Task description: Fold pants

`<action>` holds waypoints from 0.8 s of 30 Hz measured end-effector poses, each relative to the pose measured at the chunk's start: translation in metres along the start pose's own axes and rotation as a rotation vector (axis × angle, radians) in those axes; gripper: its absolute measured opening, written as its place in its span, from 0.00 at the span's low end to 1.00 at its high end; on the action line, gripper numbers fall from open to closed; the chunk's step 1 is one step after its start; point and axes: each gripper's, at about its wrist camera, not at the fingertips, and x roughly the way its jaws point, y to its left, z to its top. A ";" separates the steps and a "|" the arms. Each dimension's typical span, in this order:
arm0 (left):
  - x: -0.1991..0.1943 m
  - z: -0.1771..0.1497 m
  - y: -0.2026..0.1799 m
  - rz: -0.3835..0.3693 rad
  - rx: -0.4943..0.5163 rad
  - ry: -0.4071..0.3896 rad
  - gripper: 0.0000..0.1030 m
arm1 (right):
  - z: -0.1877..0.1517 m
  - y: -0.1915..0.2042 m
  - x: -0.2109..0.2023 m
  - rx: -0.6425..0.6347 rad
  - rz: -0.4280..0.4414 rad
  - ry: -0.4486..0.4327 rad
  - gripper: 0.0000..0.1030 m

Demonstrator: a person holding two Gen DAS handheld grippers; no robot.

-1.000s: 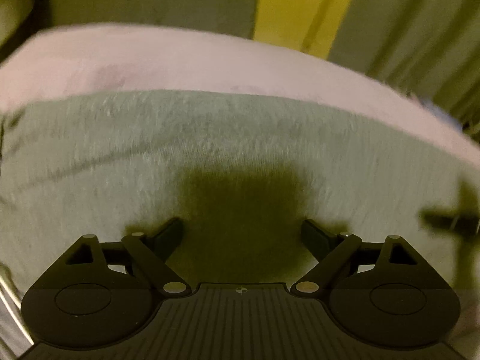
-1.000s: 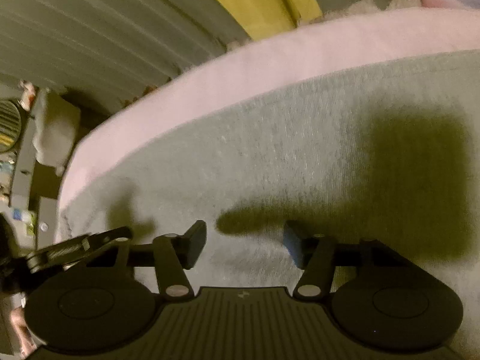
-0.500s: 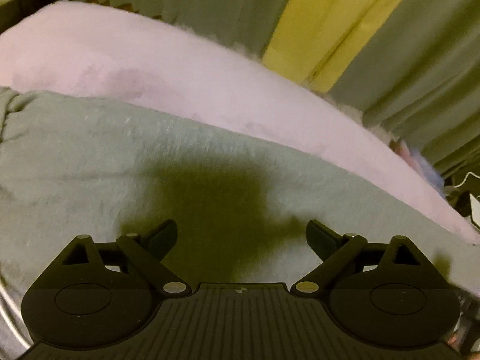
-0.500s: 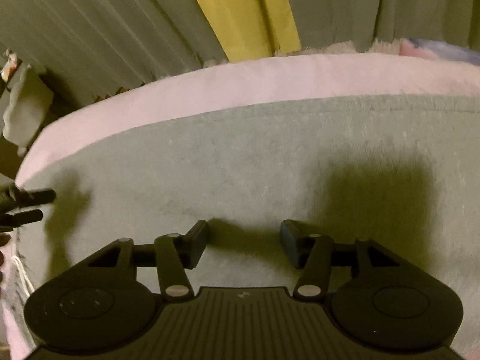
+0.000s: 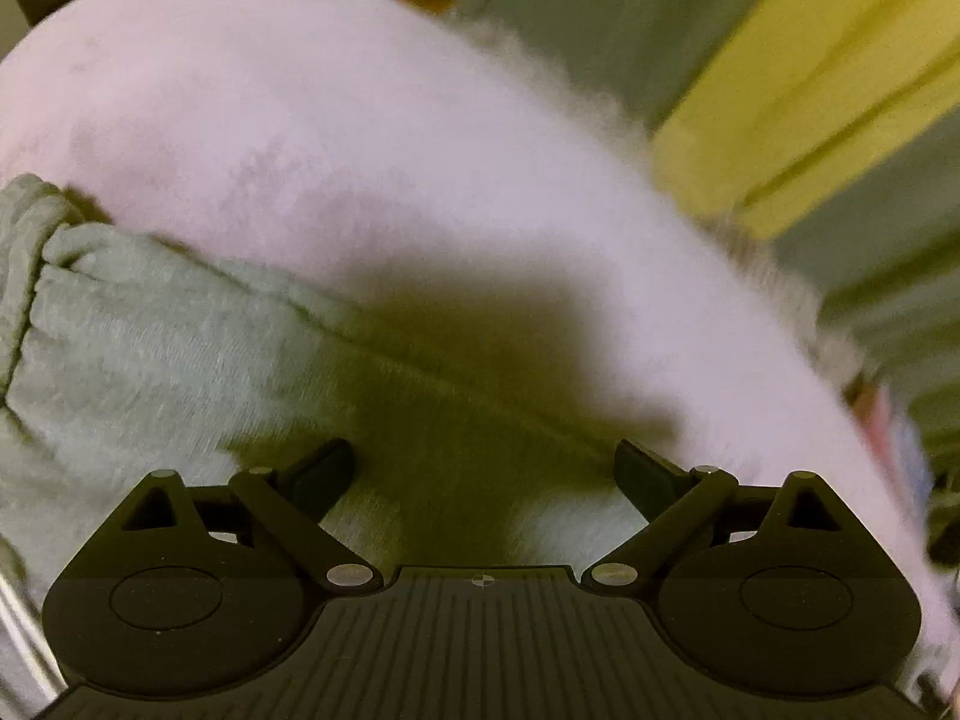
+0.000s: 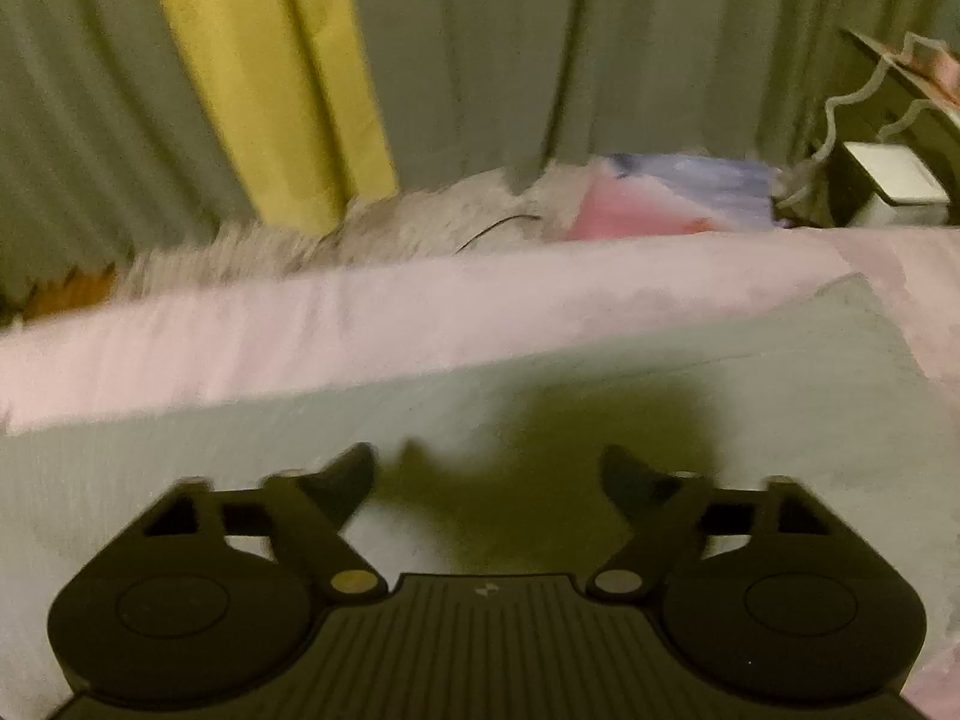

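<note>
The grey-green pants [image 6: 252,468] are spread flat on a pink fleecy blanket [image 6: 300,324]. In the right wrist view their long straight edge is seen running across the picture, rising toward the right, where a squared corner lies on the blanket. In the left wrist view a gathered, bunched end of the pants [image 5: 42,228] is seen at the far left, and the long axis runs from it toward the lower right.

The left tool [image 5: 486,474] is held above the pants near their edge, its jaws spread wide and nothing gripped; its jaws have just been opening a little. The right tool [image 6: 486,468] is held over the flat cloth, its jaws wide apart after having just been opening, with nothing between them. Dark shadows are cast on the cloth below both.

Beyond the blanket a pale shaggy cover [image 6: 384,228] and a pink-and-blue cloth [image 6: 678,192] are seen. Grey-green curtains [image 6: 600,60] with a yellow panel [image 6: 264,60] hang behind.
</note>
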 end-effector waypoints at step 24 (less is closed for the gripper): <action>0.072 0.060 -0.017 0.162 -0.131 0.217 0.95 | 0.063 -0.108 0.070 0.294 -0.096 0.161 0.95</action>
